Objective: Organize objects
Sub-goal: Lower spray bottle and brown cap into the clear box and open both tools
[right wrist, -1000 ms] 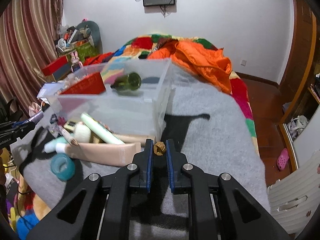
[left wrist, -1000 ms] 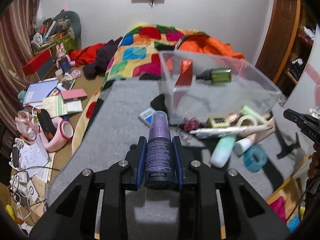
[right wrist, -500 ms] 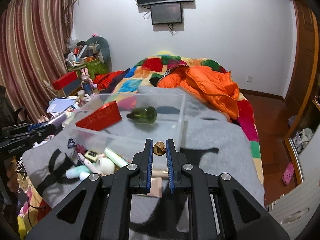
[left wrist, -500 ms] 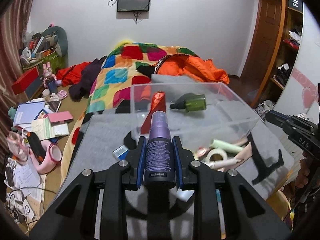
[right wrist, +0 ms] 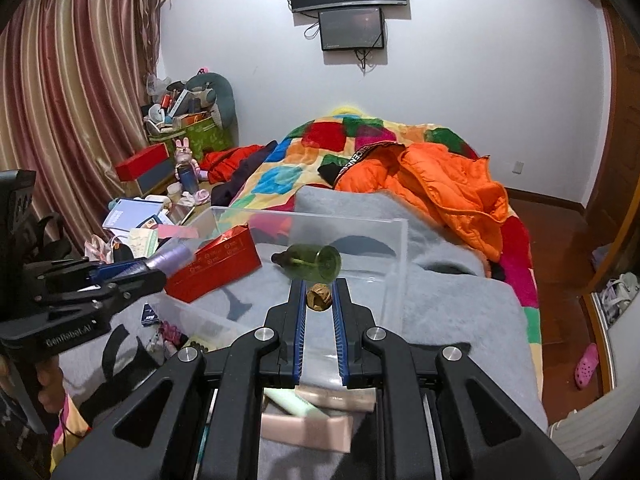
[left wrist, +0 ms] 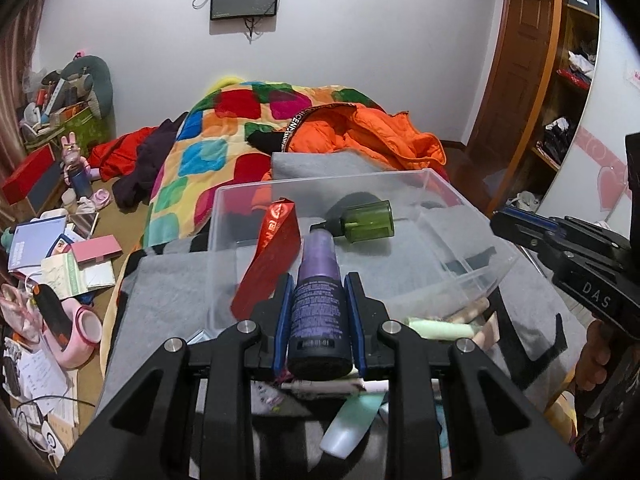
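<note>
Purple bottle (left wrist: 318,300) and small brown nut (right wrist: 319,298), each clamped, poised at the clear bin (left wrist: 486,220).

Left gripper (left wrist: 318,304) grips the bottle lengthwise, cap toward the bin ahead; right gripper (right wrist: 319,300), nearly closed, pinches the nut over the bin's near wall and looks closer.

In the bin (left wrist: 472,280) on the blanket (right wrist: 452,304), the box (right wrist: 216,266) lies left of the bottle (right wrist: 316,264) (both near the back).

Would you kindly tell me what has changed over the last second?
Both tools have risen and advanced toward the clear bin. The left tool still grips the purple bottle; the right tool still pinches the small brown piece. The red packet and green bottle lie unmoved inside.
</note>
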{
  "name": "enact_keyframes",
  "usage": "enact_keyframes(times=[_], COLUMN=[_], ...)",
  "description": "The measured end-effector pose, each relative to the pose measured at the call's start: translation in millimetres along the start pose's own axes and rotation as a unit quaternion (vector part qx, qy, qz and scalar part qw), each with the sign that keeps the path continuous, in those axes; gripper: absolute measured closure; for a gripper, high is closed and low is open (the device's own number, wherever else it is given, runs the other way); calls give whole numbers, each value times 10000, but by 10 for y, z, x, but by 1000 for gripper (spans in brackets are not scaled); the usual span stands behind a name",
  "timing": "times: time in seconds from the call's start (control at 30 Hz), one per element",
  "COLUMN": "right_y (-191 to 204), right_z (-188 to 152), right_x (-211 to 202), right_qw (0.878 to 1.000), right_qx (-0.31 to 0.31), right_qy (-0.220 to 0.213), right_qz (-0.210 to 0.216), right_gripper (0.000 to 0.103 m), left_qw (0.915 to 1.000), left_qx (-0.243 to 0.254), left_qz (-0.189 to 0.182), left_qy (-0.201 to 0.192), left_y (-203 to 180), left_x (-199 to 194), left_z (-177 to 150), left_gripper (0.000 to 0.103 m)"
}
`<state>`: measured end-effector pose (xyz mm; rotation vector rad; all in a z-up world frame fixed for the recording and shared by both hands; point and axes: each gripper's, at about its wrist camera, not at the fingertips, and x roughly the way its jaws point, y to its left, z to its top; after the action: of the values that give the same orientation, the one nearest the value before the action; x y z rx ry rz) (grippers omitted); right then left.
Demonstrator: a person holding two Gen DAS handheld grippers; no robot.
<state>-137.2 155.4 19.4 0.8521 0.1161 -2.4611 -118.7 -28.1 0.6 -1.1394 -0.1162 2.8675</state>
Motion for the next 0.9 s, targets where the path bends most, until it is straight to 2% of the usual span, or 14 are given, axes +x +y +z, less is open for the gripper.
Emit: enact_keyframes(times=[0.13,0.57,0.73,0.9], right_y=[-1,73,122,156], right_z=[40,28,1,-7], right_x=[148,632,705,719], right_qw=[9999,9972,9961,9956], right_qx=[37,-96,-190,-271], right_qy=[134,743,864,893], right_qz=[88,-23,-28,-63], right_gripper=[91,91,91,91], left_qw=[9999,9987,9974,9972], left_qx=[18,38,55,25], left_qz=[-70,-244,-296,-320], left_qy=[81,448,654,680], left_y=[-28,-40,-45,-39], left_x=[135,539,696,711], left_z=[57,194,184,170], left_gripper=[78,78,78,78])
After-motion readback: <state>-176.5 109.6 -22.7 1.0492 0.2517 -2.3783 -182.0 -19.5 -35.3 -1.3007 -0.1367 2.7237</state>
